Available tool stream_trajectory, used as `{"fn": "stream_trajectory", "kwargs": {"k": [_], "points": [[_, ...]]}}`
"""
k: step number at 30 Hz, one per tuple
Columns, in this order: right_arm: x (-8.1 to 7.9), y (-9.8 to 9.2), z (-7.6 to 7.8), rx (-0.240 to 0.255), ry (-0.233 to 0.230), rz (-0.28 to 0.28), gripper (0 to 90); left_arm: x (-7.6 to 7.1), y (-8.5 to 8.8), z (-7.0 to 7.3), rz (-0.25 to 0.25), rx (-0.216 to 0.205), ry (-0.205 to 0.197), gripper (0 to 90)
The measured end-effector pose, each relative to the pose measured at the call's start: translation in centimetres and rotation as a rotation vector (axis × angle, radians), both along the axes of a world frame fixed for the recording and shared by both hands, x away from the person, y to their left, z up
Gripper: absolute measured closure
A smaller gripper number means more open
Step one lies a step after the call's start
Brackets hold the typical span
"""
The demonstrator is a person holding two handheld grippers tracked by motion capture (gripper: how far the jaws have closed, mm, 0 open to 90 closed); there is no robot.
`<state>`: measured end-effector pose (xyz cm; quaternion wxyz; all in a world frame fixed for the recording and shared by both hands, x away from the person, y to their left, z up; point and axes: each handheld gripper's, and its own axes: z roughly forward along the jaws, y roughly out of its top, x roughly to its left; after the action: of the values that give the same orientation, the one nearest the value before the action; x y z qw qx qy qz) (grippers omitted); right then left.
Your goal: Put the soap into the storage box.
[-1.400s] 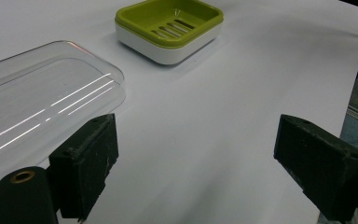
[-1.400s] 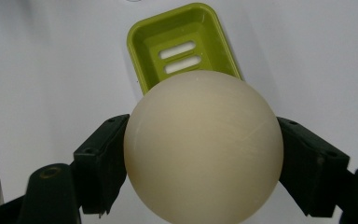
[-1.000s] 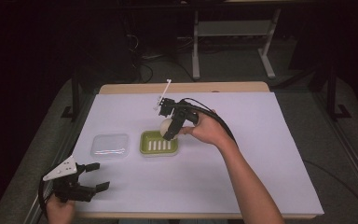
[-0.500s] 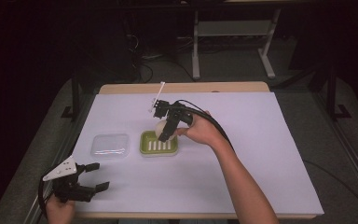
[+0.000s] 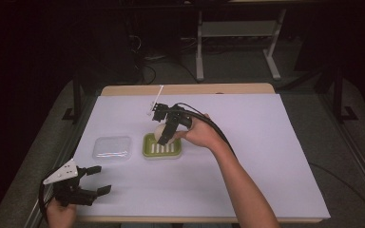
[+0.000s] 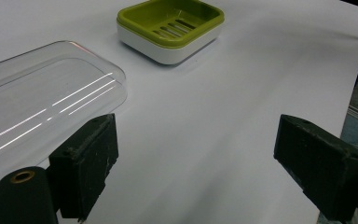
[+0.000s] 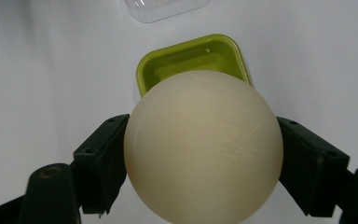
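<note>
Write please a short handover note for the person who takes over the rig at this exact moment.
Right claw: shut on the round cream soap, held just above the green soap dish, not yet set down.
Left claw: open, holding nothing, near the front left corner of the table.
Clear lid: lies flat on the table, left of the dish, apart from it.
Done: soap picked up and brought over the dish.
Left: lower the soap into the dish and release; then probably the lid goes on the dish.
</note>
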<state>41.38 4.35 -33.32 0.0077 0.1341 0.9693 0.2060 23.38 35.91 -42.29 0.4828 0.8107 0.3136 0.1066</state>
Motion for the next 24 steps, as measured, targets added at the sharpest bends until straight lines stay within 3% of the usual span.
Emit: {"fn": "stream_trajectory", "kwargs": {"k": [24], "points": [[0.7, 1.4, -2.2, -0.018, 0.010, -0.002, 22.6, 0.0, 0.0, 0.0, -0.002, 0.001, 0.001, 12.9]]}}
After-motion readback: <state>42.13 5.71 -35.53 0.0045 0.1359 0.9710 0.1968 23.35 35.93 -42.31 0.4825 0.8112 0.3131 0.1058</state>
